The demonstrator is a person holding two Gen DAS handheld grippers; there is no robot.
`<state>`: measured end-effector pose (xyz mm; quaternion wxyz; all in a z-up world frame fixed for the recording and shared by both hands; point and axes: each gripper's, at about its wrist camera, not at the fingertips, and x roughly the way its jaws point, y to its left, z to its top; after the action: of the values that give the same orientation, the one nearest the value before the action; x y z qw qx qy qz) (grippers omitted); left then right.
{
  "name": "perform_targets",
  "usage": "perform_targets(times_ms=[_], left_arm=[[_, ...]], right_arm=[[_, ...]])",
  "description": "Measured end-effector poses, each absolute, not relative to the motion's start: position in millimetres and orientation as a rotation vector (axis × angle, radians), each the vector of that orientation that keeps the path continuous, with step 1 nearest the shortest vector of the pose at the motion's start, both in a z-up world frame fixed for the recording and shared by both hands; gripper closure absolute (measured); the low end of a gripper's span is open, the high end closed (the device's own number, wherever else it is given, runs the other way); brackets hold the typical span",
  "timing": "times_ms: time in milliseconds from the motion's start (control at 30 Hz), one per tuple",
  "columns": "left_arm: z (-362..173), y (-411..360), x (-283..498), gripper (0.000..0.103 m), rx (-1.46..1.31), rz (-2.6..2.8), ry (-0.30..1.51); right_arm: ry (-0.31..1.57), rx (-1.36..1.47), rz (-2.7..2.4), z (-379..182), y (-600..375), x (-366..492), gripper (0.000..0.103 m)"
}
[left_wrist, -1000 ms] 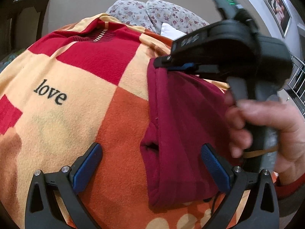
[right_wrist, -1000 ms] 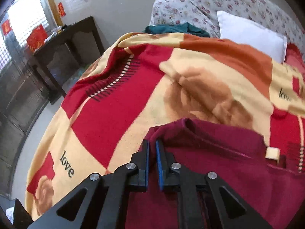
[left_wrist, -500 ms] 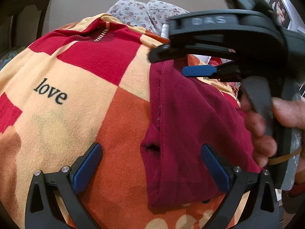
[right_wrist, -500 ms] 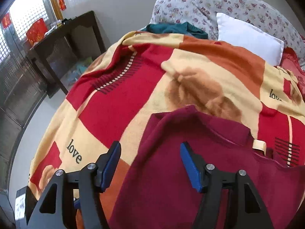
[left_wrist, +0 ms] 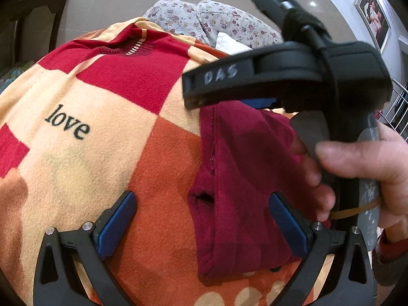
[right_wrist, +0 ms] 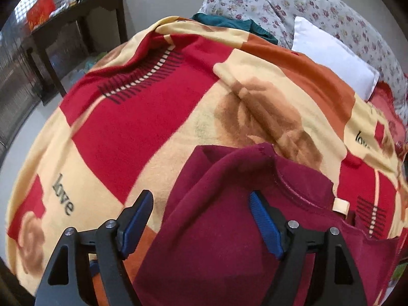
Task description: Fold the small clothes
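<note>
A maroon garment (left_wrist: 242,165) lies partly folded on the patterned blanket (left_wrist: 76,153). My left gripper (left_wrist: 202,219) hangs open just over it, with the garment's folded left edge between the blue pads, untouched. In the right wrist view my right gripper (right_wrist: 201,221) hovers over the maroon garment (right_wrist: 229,242) near its neckline and cream label (right_wrist: 341,205). Its jaws are opening, the cloth lies loose beneath them and the pads do not press it. The left wrist view shows a hand (left_wrist: 357,158) holding that gripper, its black finger (left_wrist: 219,76) above the garment's far edge.
The blanket (right_wrist: 153,117) covers a bed. At its head lie floral pillows (right_wrist: 306,5), a white pillow (right_wrist: 331,51) and a teal cloth (right_wrist: 229,24). A dark table (right_wrist: 76,17) stands by the window at the left. Framed pictures (left_wrist: 377,23) hang on the right wall.
My right gripper was shut on the garment's edge and has opened, leaving the edge lying on the garment. It has tilted further down. My left gripper has stayed where it was.
</note>
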<state>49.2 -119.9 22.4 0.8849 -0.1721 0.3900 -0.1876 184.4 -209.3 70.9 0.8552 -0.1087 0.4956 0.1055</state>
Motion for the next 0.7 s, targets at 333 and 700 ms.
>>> perform_targets(times_ms=[333, 700], left_arm=[[22.6, -111.9, 48.4, 0.0, -0.434, -0.405, 0.795], [22.4, -119.0, 52.8, 0.0, -0.435, -0.436, 0.776]], right_arm=[[0.909, -0.293, 0.214, 74.1, -214.0, 162.3, 0.057], [0.906, -0.035, 0.329, 94.5, -252.4, 151.0, 0.071]])
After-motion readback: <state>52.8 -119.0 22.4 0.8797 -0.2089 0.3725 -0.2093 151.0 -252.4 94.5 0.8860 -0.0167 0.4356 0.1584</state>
